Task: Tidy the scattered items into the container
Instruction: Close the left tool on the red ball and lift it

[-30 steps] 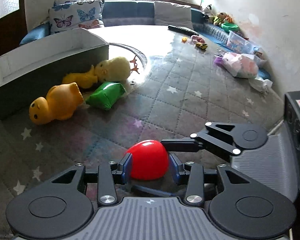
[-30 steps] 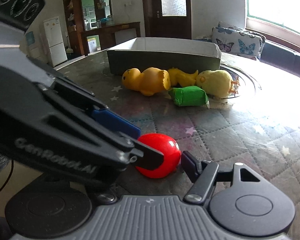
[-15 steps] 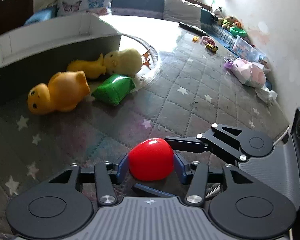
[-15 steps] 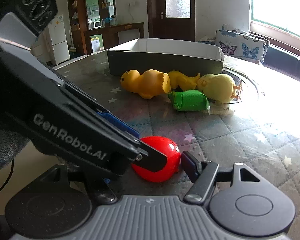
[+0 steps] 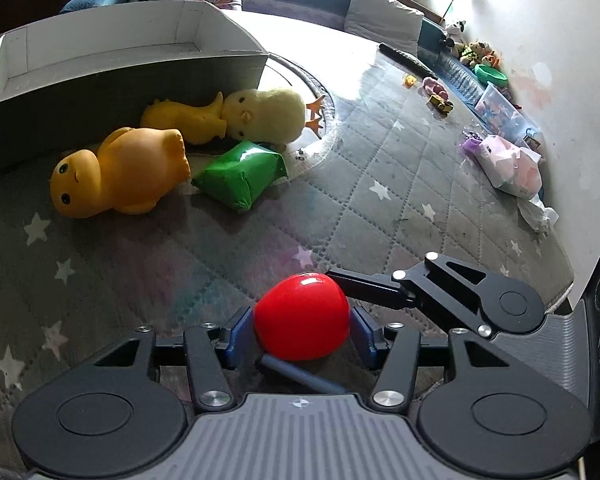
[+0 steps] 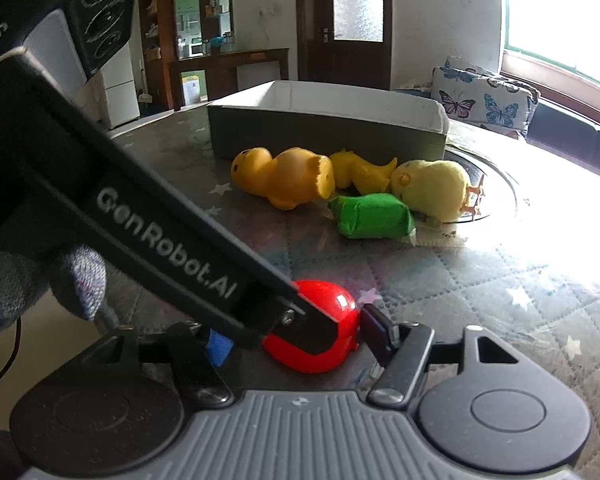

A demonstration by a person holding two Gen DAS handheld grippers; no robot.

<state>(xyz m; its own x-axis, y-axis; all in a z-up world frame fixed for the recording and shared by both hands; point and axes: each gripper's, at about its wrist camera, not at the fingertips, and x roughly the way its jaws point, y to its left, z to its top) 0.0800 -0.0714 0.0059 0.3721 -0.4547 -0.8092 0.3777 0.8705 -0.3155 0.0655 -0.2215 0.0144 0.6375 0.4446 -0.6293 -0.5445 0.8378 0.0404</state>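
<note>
My left gripper (image 5: 300, 330) is shut on a red egg-shaped toy (image 5: 302, 316), its blue pads pressed to both sides. The right gripper (image 6: 296, 344) stands around the same red toy (image 6: 340, 300) with its jaws apart, one finger (image 5: 364, 284) beside it. The left gripper's body crosses the right wrist view and hides part of the toy. An orange duck (image 5: 116, 172), a yellow rubber toy (image 5: 184, 118), a fluffy yellow chick (image 5: 264, 114) and a green packet (image 5: 240, 174) lie by the open grey box (image 5: 112, 80).
The quilted star-pattern mat (image 5: 400, 208) covers the surface. A pink bag (image 5: 508, 166) and small toys (image 5: 436, 94) lie at the far right near the wall. A butterfly cushion (image 6: 484, 100) and sofa stand behind the box.
The left gripper has closed onto the red toy and moved with it toward the box; the ducks and the box look nearer. The right gripper stays around the toy.
</note>
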